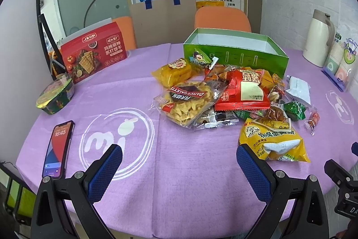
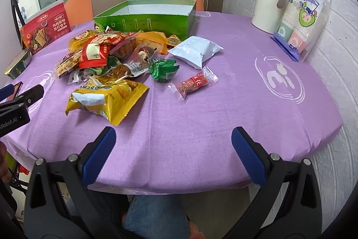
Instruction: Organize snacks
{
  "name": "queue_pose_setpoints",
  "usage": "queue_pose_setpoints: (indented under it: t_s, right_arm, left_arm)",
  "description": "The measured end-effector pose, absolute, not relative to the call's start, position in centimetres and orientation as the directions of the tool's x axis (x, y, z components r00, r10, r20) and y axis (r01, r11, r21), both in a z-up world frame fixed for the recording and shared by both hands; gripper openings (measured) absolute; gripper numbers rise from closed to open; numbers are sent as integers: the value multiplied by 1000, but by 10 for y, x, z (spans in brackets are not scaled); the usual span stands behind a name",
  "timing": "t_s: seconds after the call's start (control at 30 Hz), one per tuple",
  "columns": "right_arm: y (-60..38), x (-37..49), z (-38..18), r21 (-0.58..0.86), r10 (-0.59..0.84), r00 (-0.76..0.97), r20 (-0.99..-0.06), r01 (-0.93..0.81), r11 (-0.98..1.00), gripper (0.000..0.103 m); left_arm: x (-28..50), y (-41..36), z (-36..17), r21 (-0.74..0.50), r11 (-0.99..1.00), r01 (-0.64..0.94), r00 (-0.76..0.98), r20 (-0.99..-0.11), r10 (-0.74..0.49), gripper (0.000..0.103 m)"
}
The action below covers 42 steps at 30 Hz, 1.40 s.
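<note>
A pile of snack packets lies mid-table in front of an empty green box. Nearest me is a yellow bag. A white pouch, a green candy and a small red-wrapped sweet lie apart on the right side of the pile. My left gripper hangs open above the purple cloth, its right finger close to the yellow bag. Over the table's near edge, my right gripper is open and holds nothing.
A red cracker box, a round bowl-shaped pack and a phone sit at the left. A cream jug and a pack of paper cups stand at the right by the wall. Orange chairs stand behind the table.
</note>
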State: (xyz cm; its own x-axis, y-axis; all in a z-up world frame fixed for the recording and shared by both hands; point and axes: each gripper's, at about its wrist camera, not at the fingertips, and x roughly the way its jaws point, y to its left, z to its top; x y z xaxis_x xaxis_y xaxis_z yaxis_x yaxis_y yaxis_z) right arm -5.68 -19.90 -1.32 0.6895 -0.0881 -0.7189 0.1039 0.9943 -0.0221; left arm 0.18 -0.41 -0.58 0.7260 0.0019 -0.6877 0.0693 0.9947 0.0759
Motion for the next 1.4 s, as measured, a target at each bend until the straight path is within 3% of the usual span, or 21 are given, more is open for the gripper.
queue_pose_setpoints:
  t_s: [1.07, 1.4]
  right_arm:
    - [-200, -26, -28, -5, -58, 646, -761, 84, 996, 103]
    - [-198, -7, -35, 40, 54, 666, -744, -37, 999, 103]
  left_arm:
    - [32, -2, -18, 52, 996, 79, 698, -716, -18, 103]
    - [43, 4, -18, 41, 995, 95, 689, -724, -36, 103]
